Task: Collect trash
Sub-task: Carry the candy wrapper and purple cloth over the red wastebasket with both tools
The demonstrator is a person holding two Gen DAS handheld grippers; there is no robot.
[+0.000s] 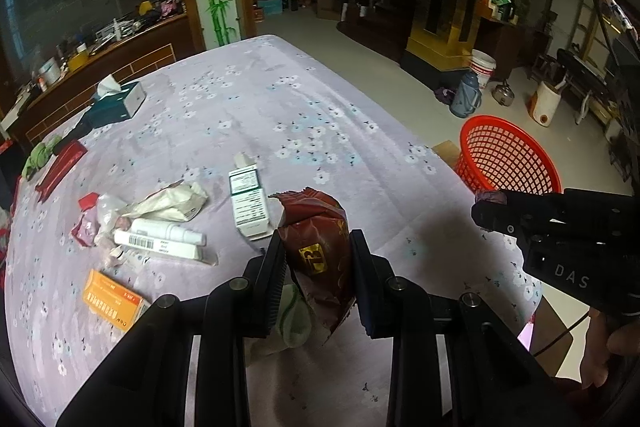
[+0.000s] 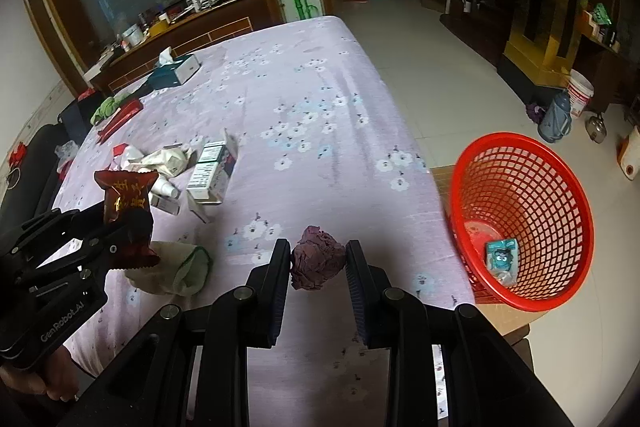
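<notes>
While the left gripper (image 1: 318,259) clamps a dark red snack wrapper (image 1: 320,239) and the right gripper (image 2: 318,259) a crumpled purple paper ball (image 2: 316,261), either light piece may miss the tilted red mesh basket (image 2: 560,187) if released early.

Both wrist views look steeply down, close over the table (image 1: 280,99) (shared), basket (image 2: 524,211) rightward.

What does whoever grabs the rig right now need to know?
Left tool: shut on a dark red snack wrapper, off the table.
Right tool: shut on a purple paper ball.
Red basket stands past the table's right edge; one small teal packet already inside.
Left: drop both in, then clear the boxes, bottle and crumpled bag on the table.
</notes>
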